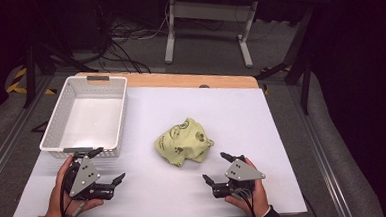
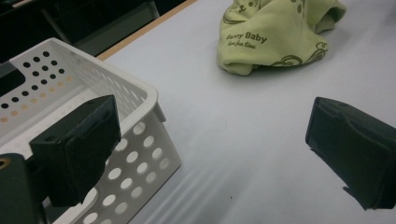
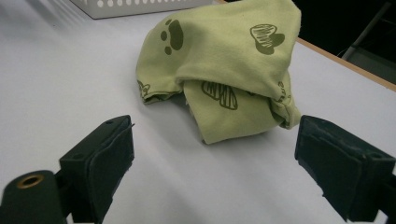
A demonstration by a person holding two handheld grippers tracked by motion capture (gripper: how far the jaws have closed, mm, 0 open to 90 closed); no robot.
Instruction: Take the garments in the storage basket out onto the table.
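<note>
High view: crumpled green cloth [image 1: 184,142] lies mid-table, right of the white basket [image 1: 62,143]. Left gripper [image 1: 106,169] and right gripper [image 1: 219,166] hover near it, jaws spread wide, holding nothing.

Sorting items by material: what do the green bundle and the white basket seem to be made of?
Green bundle: soft matte printed fabric, probably cotton knit; it crumples in limp folds. White basket: seemingly rigid moulded plastic, slightly glossy, with even round holes in its walls.
</note>
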